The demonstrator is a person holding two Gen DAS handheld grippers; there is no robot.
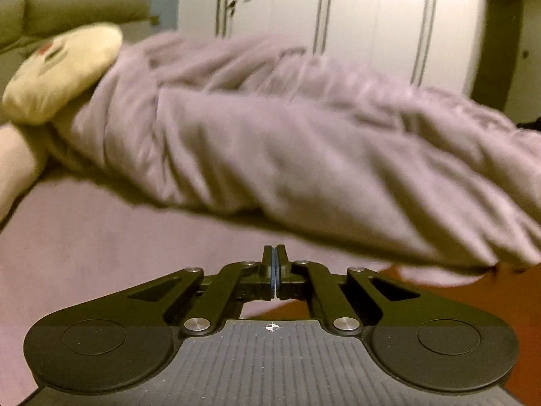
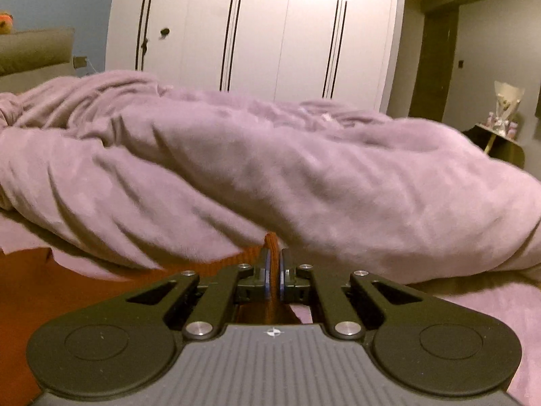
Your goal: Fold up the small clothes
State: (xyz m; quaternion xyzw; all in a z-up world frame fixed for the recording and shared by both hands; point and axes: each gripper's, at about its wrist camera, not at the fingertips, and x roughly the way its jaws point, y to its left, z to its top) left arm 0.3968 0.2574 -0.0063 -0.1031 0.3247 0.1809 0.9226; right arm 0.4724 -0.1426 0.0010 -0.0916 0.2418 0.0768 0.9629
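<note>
Rust-orange garment (image 2: 23,280) lies on the bed just before the heaped mauve duvet (image 2: 270,169), my right tongs (image 2: 274,264) pinching its edge, my left tongs (image 1: 274,264) shut, seemingly empty, beside it.

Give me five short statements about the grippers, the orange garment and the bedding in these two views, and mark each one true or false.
1. The right hand-held gripper is shut on the orange garment. True.
2. The left hand-held gripper stands wide open. False: its jaws are shut, and no cloth shows between the pads.
3. A bunched mauve blanket lies across the bed ahead of both grippers. True.
4. The wardrobe behind the bed is dark brown. False: it is white with dark vertical handles.
5. A cream pillow lies at the left end of the blanket in the left wrist view. True.
</note>
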